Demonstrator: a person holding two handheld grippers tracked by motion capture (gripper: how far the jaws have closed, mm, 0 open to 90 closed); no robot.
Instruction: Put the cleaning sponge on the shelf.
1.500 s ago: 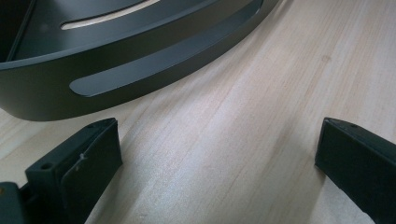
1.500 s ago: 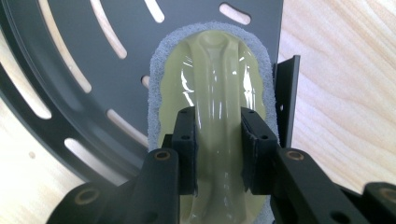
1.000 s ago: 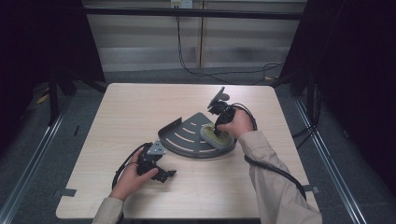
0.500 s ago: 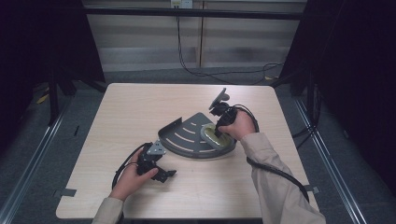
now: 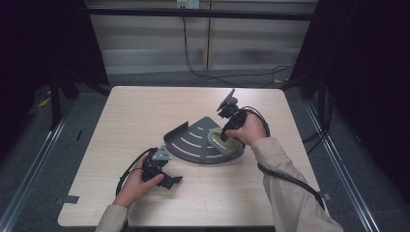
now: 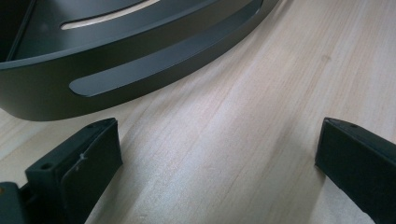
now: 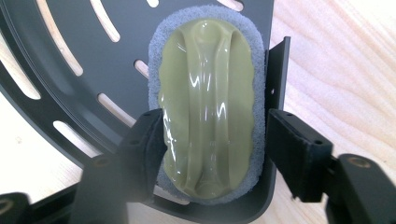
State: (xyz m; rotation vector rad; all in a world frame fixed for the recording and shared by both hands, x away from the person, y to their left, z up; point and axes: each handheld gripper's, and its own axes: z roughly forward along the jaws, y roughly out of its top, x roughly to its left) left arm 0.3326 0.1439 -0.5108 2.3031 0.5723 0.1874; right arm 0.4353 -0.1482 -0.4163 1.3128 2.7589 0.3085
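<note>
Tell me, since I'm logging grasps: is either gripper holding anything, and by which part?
The right gripper straddles the olive scrubber at its long sides inside the dark tray; whether it grips is unclear. The left gripper holds nothing.

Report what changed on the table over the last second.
The right gripper edged slightly rightward with the scrub pad inside the dark corner tray; its jaws straddle the pad, and contact is unclear. The left gripper, open on the table, and the tray stayed put.

Between our two black fingers (image 7: 140, 154) lay an olive scrubber (image 7: 208, 107) with a grey pad edge, resting on a dark slotted tray (image 7: 70, 42) above pale wood (image 7: 345, 56).
</note>
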